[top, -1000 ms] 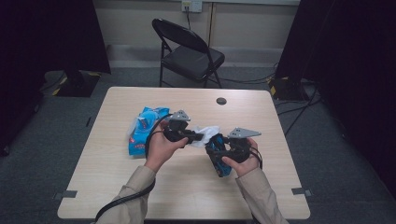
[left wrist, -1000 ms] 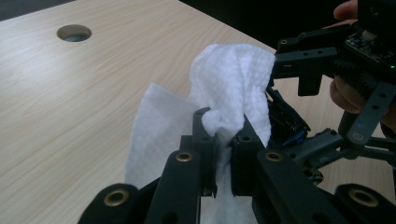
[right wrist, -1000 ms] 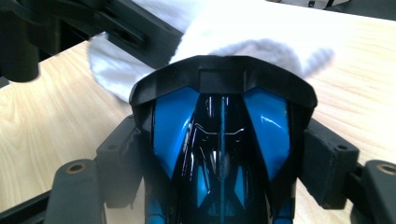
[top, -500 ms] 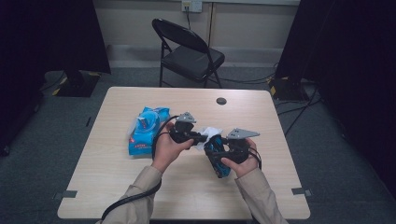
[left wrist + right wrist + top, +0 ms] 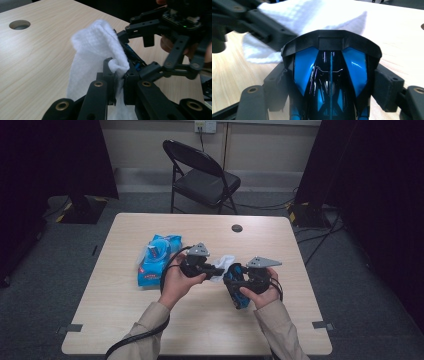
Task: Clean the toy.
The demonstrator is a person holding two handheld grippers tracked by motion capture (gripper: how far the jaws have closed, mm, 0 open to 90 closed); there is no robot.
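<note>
- High view: both hands meet over the middle of the table (image 5: 125, 320). The left gripper (image 5: 216, 268) pinches a white wipe (image 5: 223, 265) against the blue toy car (image 5: 235, 287) that the right gripper (image 5: 239, 281) holds. A blue wipe pack (image 5: 155, 260) lies toward the table's left edge.
- Left gripper view: jaws clamped tight on a fold of the wipe (image 5: 97, 50), the car (image 5: 133, 60) just behind it.
- Right gripper view: jaws wide, squeezing the car (image 5: 329, 82) on both sides, wipe (image 5: 312, 15) draped beyond its end.
</note>
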